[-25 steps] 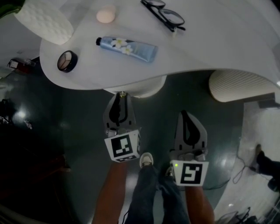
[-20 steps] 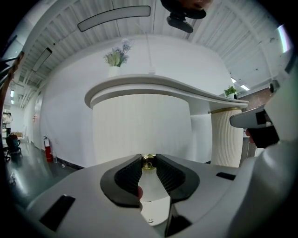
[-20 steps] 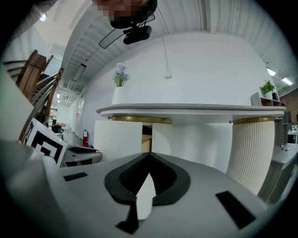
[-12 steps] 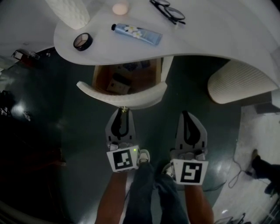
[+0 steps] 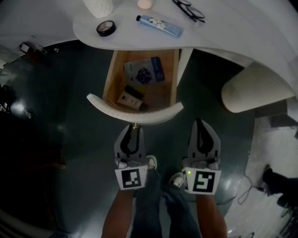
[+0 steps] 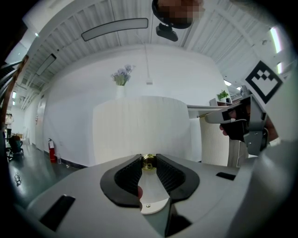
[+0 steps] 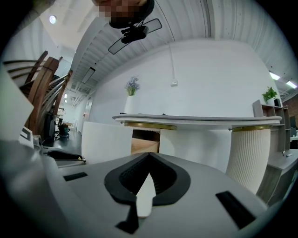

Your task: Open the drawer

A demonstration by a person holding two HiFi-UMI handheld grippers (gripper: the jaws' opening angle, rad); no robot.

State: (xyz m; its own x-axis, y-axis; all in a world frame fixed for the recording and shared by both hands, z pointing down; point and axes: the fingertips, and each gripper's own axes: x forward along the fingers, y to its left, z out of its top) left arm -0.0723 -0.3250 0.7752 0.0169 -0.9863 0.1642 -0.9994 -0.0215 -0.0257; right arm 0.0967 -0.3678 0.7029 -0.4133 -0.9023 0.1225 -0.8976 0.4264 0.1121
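left gripper (image 5: pixel 134 127) pinching drawer (image 5: pixel 111 106) knob (image 6: pixel 149 161) | right gripper (image 5: pixel 200 122) jaws together, near drawer's right corner

box (image 5: pixel 144 70) in drawer (image 5: pixel 135 114), tube (image 5: pixel 159 25) and glasses (image 5: pixel 190 10) on table (image 5: pixel 233 28) above

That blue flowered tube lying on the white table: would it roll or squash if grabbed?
The tube lies on its side, so it probably cannot tip. One end looks flattened, which should stop it rolling far. It looks like a soft squeeze tube, so likely light and yielding under a grip.
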